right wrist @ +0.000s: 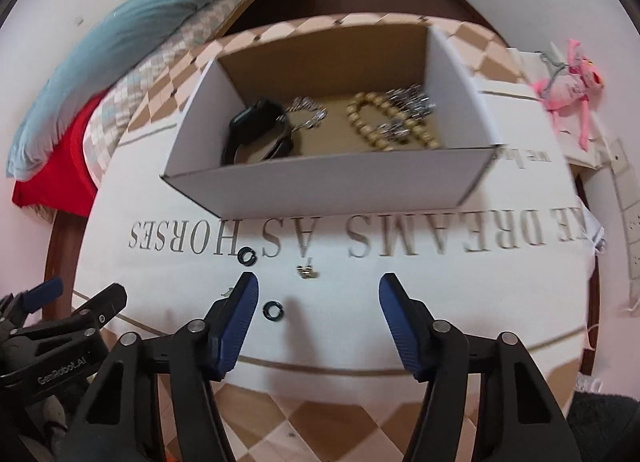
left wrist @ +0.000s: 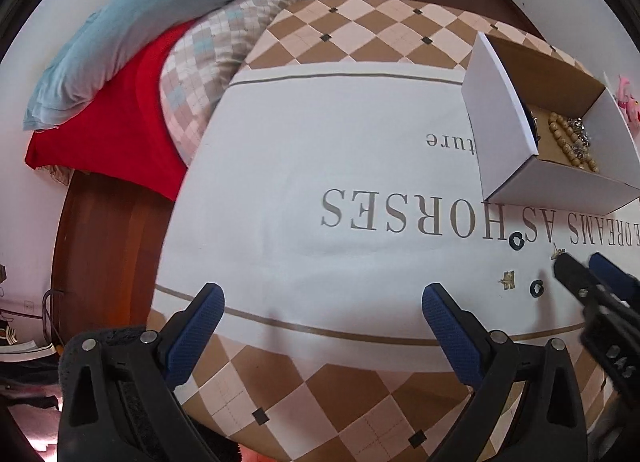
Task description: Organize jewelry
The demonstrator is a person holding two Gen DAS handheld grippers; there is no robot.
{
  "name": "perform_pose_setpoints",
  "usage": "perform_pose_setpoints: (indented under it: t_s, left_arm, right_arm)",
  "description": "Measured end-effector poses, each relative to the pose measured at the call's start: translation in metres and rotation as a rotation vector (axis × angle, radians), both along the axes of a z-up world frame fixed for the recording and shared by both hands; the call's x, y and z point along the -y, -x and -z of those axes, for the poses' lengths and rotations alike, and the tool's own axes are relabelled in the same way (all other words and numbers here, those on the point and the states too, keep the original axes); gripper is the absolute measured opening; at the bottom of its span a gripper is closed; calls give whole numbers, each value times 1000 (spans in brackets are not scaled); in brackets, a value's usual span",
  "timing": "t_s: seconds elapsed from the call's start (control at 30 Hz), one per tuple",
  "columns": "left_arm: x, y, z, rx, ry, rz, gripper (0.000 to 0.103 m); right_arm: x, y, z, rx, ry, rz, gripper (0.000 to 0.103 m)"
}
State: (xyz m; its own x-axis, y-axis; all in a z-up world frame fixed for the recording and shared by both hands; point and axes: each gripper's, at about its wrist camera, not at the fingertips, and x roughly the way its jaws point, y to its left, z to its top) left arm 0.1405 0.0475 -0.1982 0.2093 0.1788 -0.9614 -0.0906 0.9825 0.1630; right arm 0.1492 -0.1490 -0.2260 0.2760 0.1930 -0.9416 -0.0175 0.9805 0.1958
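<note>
A white cloth [right wrist: 400, 302] printed with grey lettering covers the checkered table [right wrist: 320, 422], and on it stands an open cardboard box [right wrist: 320, 190] already holding a black band [right wrist: 256, 130], a string of wooden beads [right wrist: 384, 126] and tangles of silver chain [right wrist: 408, 98]. The left gripper [left wrist: 320, 302] hangs over bare cloth with its jaws spread wide and nothing between them. The right gripper [right wrist: 316, 290] points down at the loose pieces, its jaws parted about halfway and empty; in the left wrist view it shows at the right edge, close to the cloth. Loose on the cloth in front of the box lie two small black rings, one [right wrist: 247, 256] by the lettering and one [right wrist: 273, 309] just beside the right gripper's left finger, with a tiny gold charm [right wrist: 307, 271] between the fingertips and a little ahead. The step in hand looks like picking up that charm: centre the jaws over it, lower until the pads nearly brush the cloth, close slowly so no fabric bunches, then carry it into the box
</note>
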Motion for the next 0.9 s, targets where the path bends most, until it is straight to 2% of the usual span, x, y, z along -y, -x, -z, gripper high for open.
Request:
perform_pose_setpoints:
  t_s: [0.03, 0.1, 0.13, 0.2, 0.33, 0.43, 0.53, 0.57, 0.63, 0.8, 0.9]
  left_arm:
    - [1, -2, 1, -3, -1, 2, 101]
    - [5, -5, 4, -10, 7, 15, 101]
    - [8, -5, 6, -13, 12, 26, 101]
    - [16, -5, 8, -15, 32, 54, 101]
    - [32, -4, 12, -20, 94, 103, 101]
    - [47, -3, 13, -19, 151, 139, 101]
    - [64, -1, 17, -21, 173, 181, 100]
    - [70, -1, 18, -22, 175, 195, 98]
    - [80, 0, 21, -31, 184, 218, 84]
    - [101, 2, 27, -37, 183, 259, 78]
    - [112, 3, 29, -46, 189, 275, 64]
  right_arm:
    - [-3, -1, 4, -6, 1, -8, 56]
    - [-9, -1, 11, 3, 21, -29, 39]
    - [-11, 0, 12, 11, 29, -42, 36]
    - [-12, 0, 15, 20, 42, -38, 9]
    - [1, 6, 14, 30, 23, -7, 8]
    - [23, 14, 3, 40, 7, 44, 8]
    - [51, 25, -3, 39, -7, 103, 8]
    - [59, 28, -5, 38, -8, 116, 8]
    - [73, 35, -6, 38, -5, 151, 8]
    - [96, 47, -2, 12, 25, 186, 8]
    - [94, 52, 1, 8, 43, 180, 8]
